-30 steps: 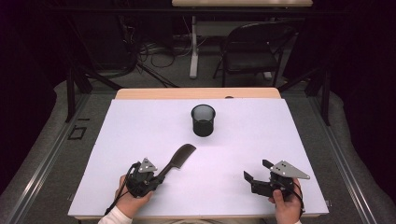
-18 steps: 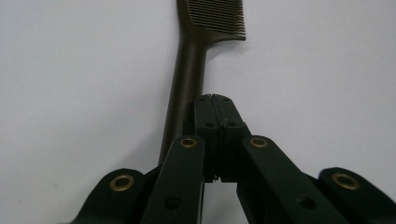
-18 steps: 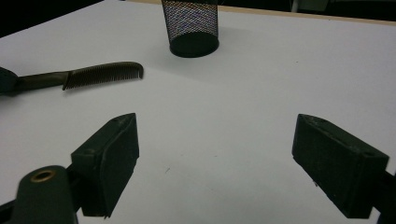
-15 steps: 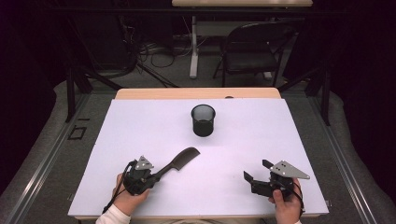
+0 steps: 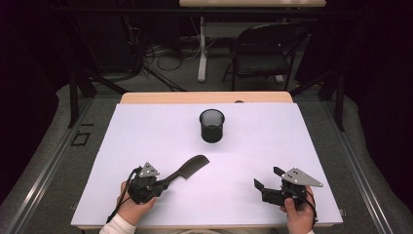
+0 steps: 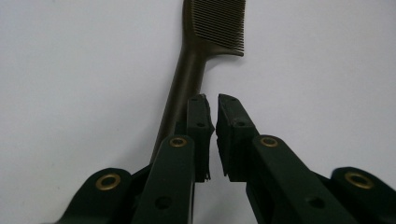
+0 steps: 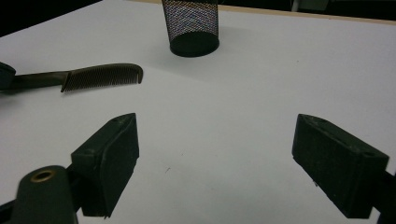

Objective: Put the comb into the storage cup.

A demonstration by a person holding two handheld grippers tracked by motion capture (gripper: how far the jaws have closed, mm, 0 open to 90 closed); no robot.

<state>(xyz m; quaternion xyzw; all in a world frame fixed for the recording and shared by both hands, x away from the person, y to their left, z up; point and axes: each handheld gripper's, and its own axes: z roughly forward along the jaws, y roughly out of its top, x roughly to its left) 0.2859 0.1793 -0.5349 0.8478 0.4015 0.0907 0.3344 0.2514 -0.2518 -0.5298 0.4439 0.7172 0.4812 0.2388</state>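
Since a moment ago the brown comb (image 5: 187, 169) has dropped from a raised tilt to lie flat on the white surface (image 5: 146, 131) near its front-left corner, teeth end pointing toward the black mesh cup (image 5: 212, 125) at mid-surface. Left tongs (image 6: 212, 105) have just been opening: a narrow gap, the comb's handle beside and under them, unclamped. Right tongs (image 7: 215, 158) near the front-right corner gape wide, holding nothing.

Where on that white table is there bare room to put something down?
Plenty. The white table is bare left of the mesh cup, right of it, and between the comb and the right claw. It is crowded only around the left claw, beside the comb's handle.
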